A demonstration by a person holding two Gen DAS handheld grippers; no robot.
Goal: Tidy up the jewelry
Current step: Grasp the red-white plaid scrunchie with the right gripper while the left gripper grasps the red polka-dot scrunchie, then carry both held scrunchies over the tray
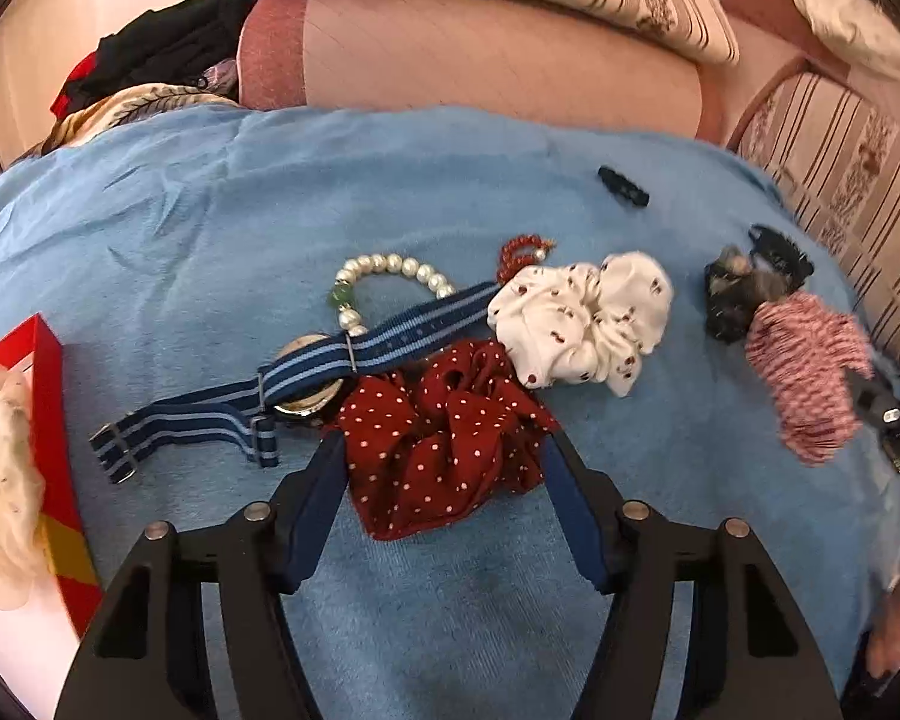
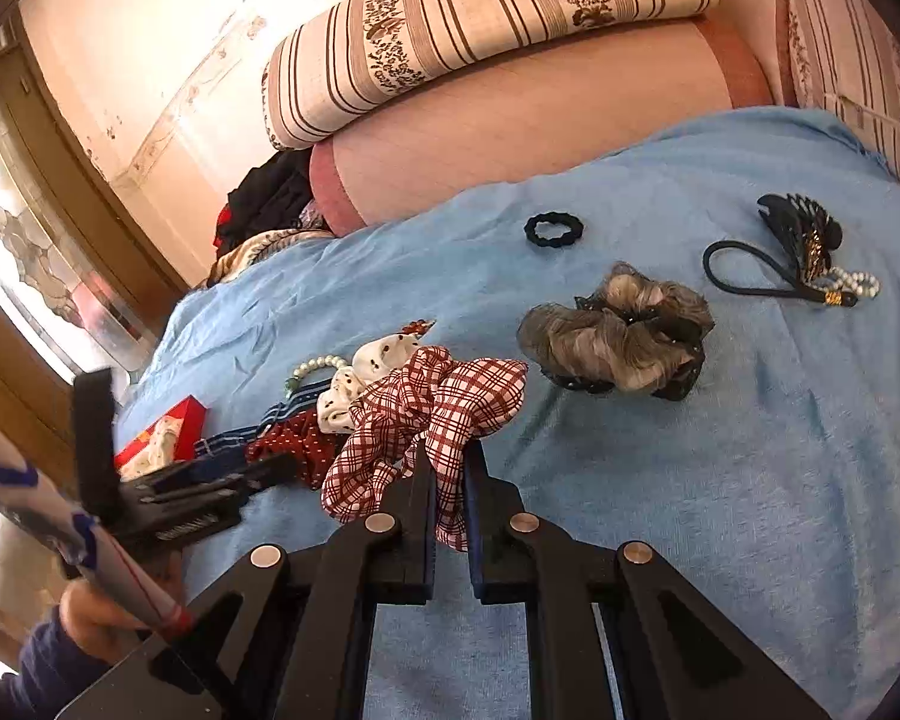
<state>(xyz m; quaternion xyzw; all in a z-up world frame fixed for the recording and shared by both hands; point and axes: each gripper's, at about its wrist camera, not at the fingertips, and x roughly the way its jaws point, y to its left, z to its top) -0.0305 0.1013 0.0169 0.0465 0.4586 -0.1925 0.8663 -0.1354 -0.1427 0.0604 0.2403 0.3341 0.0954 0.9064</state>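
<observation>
**Two grippers at work over a blue cloth strewn with scrunchies and beads**

Far to the left of the left gripper (image 1: 444,456) sits a red box (image 1: 51,396) holding a cream scrunchie (image 1: 0,480). Just ahead and left of its fingers lies a blue striped watch (image 1: 306,378), with a pearl bracelet (image 1: 390,276) beyond the strap. The left gripper's jaws stand wide apart, straddling the red polka-dot scrunchie (image 1: 444,438), which lies between the fingertips on the blue cloth (image 1: 210,228). Ahead and to the right rests a white printed scrunchie (image 1: 582,318).

Further right, the right gripper (image 2: 450,462) is clamped on the red plaid scrunchie (image 2: 426,414), its fabric pinched between the nearly closed fingers. Ahead and right of it lies a grey-black scrunchie (image 2: 618,330); farther off are a small black hair tie (image 2: 551,230), a black hair claw (image 2: 804,228) and a dark elastic loop (image 2: 744,270).
</observation>
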